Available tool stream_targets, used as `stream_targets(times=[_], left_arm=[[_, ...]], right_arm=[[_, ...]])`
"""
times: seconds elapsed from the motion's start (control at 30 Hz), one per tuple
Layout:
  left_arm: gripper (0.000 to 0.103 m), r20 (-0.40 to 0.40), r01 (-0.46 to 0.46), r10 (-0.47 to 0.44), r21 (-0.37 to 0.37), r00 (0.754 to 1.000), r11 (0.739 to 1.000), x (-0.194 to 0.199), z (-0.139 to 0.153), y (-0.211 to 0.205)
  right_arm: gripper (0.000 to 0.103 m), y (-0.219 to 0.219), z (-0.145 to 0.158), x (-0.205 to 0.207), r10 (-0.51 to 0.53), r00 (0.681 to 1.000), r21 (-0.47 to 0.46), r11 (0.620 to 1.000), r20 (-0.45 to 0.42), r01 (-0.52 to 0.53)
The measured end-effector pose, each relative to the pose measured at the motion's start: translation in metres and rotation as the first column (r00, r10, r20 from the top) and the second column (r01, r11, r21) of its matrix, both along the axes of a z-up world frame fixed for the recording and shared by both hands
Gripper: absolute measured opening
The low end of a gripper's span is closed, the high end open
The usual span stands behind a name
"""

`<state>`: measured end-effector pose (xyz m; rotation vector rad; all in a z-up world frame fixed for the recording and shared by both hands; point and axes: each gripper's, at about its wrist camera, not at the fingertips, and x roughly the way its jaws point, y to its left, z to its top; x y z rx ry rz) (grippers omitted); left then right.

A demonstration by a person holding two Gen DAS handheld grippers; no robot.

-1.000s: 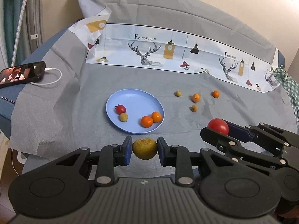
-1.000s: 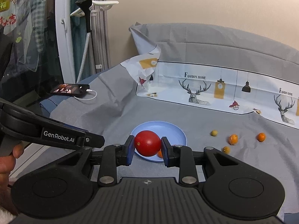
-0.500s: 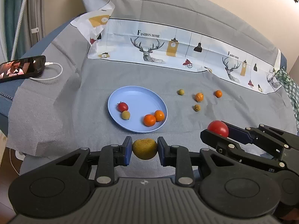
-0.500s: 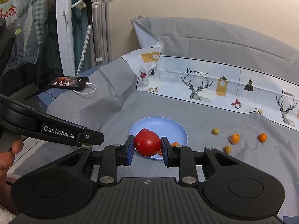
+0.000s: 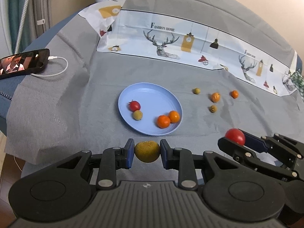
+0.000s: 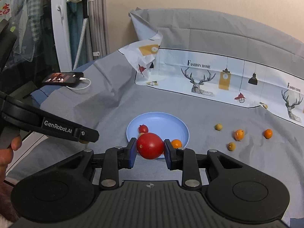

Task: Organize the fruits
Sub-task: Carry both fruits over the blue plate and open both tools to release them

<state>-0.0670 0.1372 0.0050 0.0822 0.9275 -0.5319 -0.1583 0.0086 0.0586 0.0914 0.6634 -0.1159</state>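
Blue plastic, the plate (image 5: 152,95) sits on a bed spread with grey cloth (image 5: 57,98), about midway across and towards the near edge. It already carries 4 small fruits: a red one (image 5: 134,105), a greenish-brown one (image 5: 137,115) touching it, and 2 oranges (image 5: 168,119) side by side by the near-right rim.

The left gripper (image 5: 147,152) is clamped on a brown-green kiwi-like fruit (image 5: 147,151), held in the air just short of the plate's near rim. The right gripper (image 6: 150,146) is likewise closed on a red tomato (image 6: 150,145), which from its own camera overlaps the plate's near rim.

4 more small fruits lie loose on the cloth to the right of the plate, well apart from it: a green one (image 5: 196,90), an orange one (image 5: 215,97), another orange (image 5: 234,94) and a small yellowish one (image 5: 213,108).

The step in hand looks like carrying both fruits to the plate. The next move calls for bringing each over a bare patch, the far half being free, lowering close to the surface and only then letting go, since round fruit dropped from height could roll off or knock the others. With 2 grippers converging on 1 plate, they will need to stay clear of each other.
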Motion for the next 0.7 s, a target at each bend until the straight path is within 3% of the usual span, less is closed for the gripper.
stream_targets(times=[0.37, 0.7], left_arm=[[0.032, -0.031, -0.015, 0.017, 0.074, 0.999, 0.997, 0.067, -0.024, -0.038], [0.032, -0.047, -0.002, 0.008, 0.133, 0.999, 0.991, 0.139, -0.063, -0.085]], right_arm=[[0.031, -0.029, -0.031, 0.049, -0.021, 0.998, 0.033, 0.999, -0.054, 0.023], [0.031, -0.062, -0.078, 0.117, -0.042, 0.991, 0.051, 0.997, -0.128, 0.049]])
